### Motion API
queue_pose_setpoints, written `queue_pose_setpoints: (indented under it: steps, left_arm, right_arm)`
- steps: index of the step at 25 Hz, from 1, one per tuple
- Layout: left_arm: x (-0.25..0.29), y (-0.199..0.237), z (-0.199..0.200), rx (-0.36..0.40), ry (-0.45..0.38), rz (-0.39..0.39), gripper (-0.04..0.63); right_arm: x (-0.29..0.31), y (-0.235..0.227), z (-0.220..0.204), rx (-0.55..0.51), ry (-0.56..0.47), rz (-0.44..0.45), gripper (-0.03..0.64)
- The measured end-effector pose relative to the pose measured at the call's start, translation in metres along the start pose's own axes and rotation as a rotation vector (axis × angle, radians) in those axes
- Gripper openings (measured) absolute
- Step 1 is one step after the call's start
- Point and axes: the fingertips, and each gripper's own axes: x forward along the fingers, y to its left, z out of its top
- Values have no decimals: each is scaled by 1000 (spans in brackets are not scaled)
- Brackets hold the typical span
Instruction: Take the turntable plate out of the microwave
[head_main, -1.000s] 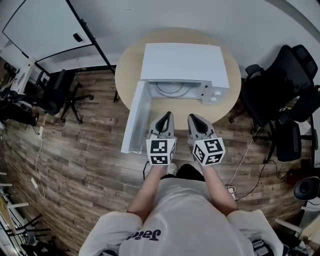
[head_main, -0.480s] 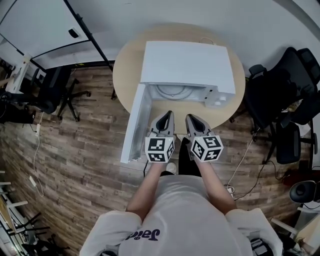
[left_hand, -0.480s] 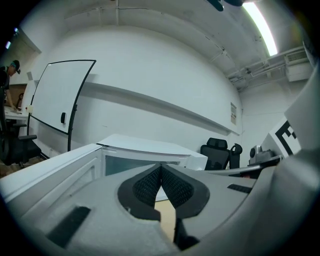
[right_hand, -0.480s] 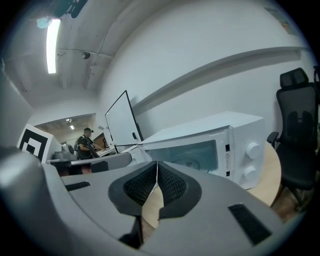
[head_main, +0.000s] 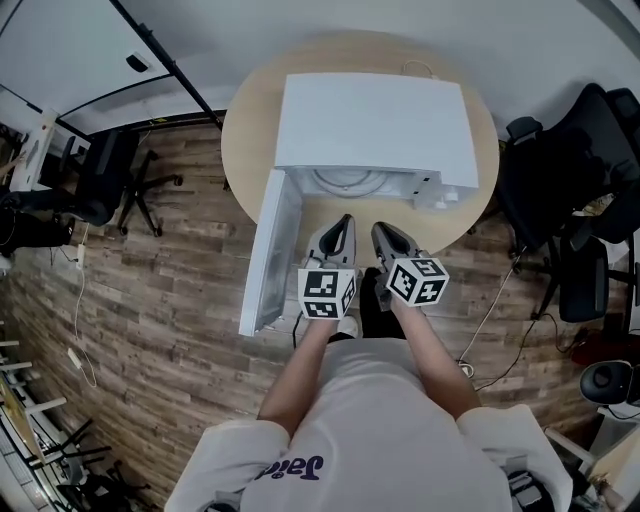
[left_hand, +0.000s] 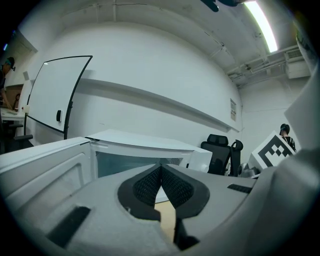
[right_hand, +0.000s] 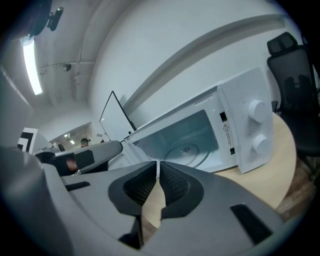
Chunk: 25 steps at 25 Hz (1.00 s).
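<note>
A white microwave (head_main: 372, 122) stands on a round wooden table (head_main: 485, 185), its door (head_main: 268, 255) swung open to the left. Inside lies the round glass turntable plate (head_main: 346, 181), seen as a pale disc on the cavity floor (right_hand: 189, 150). My left gripper (head_main: 347, 220) and right gripper (head_main: 377, 229) hover side by side in front of the opening, short of the table's near edge. Both are shut with nothing between the jaws (left_hand: 161, 172) (right_hand: 157, 170). The left gripper view shows the open door (left_hand: 45, 170) at its left and the cavity ahead.
The microwave's control panel with two knobs (right_hand: 255, 125) sits at its right end. Black office chairs (head_main: 575, 190) stand to the right, another chair (head_main: 110, 180) to the left. A whiteboard on a stand (head_main: 80, 50) is at back left. Cables trail over the wooden floor (head_main: 160, 300).
Both grippers have sunk and edged toward the microwave opening. The right gripper has rolled so its marker cube faces up more. The jaws stayed shut.
</note>
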Motion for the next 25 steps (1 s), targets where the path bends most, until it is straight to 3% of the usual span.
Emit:
queue_pose_setpoints:
  steps: [4,10,16,20,21,22,23,25]
  left_arm:
    - [10,4,-2,5,4,1,14]
    - [19,12,-1,6,4,11,14]
    - [28,26,-2,-8,15,40,14]
    - [34,32,-1,-14,21,51,14]
    - [35,33,-1,-15,24,54,14]
    - [36,35,-2,-15,27,58,14]
    - [37,37,-2,-16,31,62,14]
    - [38,42,-4,-19,39,69,14]
  right_arm:
    - [13,-12,-14,105,6,23,20]
    - [38,-36,-31,169,40,10,20]
    - [68,-64,-35,412,-33,16,21]
    - [83,-79,-46,511,-26,14,26]
    - [87,-83,-51,548,-19,18,54]
    - [90,-86,-56,590,-11,21,153]
    - [93,-89,-60,631,-5,22,196]
    - [99,-93,-65,686,-6,16,198]
